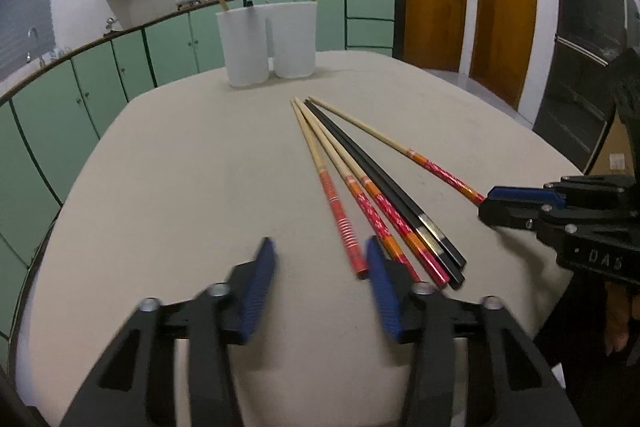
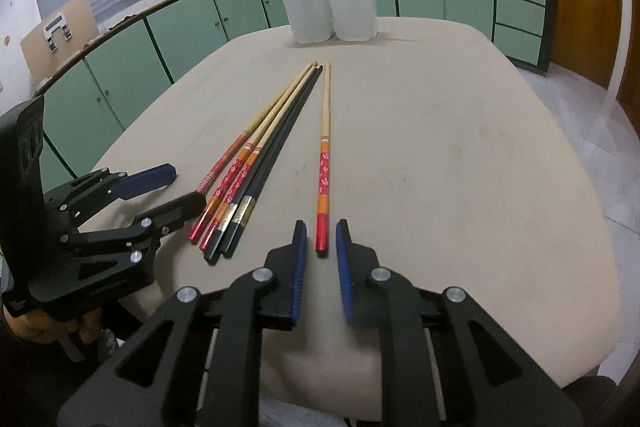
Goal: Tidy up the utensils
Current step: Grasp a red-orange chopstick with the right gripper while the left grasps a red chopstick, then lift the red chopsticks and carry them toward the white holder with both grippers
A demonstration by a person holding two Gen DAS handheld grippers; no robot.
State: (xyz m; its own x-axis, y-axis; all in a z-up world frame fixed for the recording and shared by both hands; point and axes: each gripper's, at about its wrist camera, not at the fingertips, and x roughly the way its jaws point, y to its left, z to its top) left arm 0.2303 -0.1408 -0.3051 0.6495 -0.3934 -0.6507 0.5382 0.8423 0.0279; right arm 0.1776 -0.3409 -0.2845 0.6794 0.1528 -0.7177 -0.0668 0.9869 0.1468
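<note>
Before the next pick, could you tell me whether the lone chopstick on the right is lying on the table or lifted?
Lying flat. The lone chopstick rests along the table, its red end between the right gripper pads without visible contact.

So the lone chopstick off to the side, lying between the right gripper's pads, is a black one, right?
Not quite. The lone chopstick at the right gripper is pale wood with a red and orange handle; the right wrist view shows it. The black chopsticks lie in the bundle.

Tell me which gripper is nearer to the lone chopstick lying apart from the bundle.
Right. The right gripper has the lone chopstick's red end between its open fingers, not pressed. The left gripper is off to the side, by the bundle.
</note>
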